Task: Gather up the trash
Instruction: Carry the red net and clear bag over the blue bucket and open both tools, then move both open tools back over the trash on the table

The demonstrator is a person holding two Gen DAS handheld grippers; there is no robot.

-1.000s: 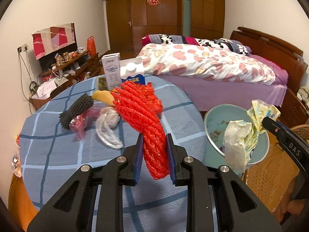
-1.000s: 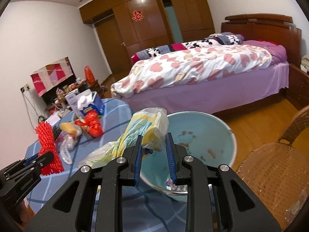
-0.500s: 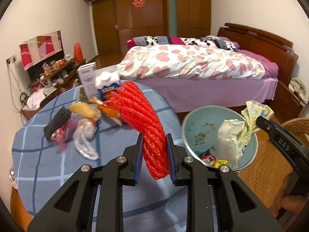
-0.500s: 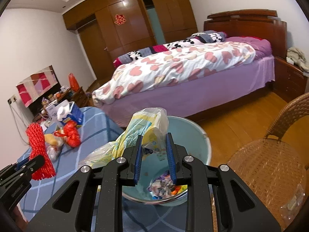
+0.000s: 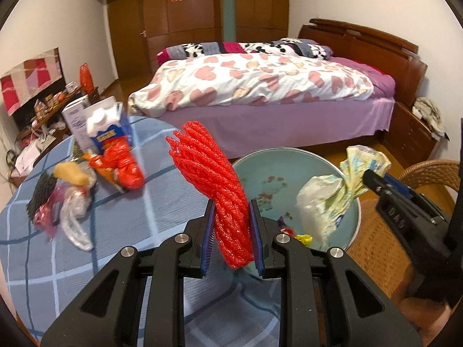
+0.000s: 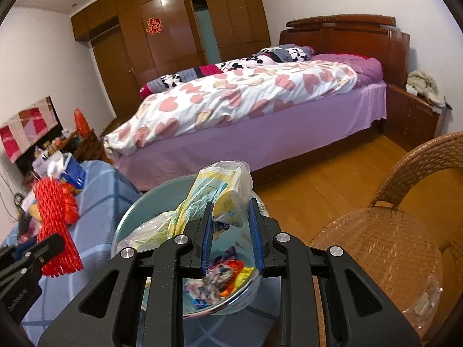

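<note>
Tongs (image 5: 231, 231) (left) around red netting (image 5: 214, 179)

Warm indoor light, fisheye-curved edges, slight motion blur throughout.

White walls enclose a bedroom with a glossy wood floor (image 6: 332, 179). A brown wardrobe (image 6: 173, 29) fills the far wall, 1 red paper ornament (image 6: 154, 26) on its door. The bed (image 6: 260, 110) has a dark wooden headboard, a purple sheet and a heart-print duvet. A wicker chair (image 6: 405, 231) stands near. A cluttered low cabinet (image 5: 43, 110) lines the side wall
</note>
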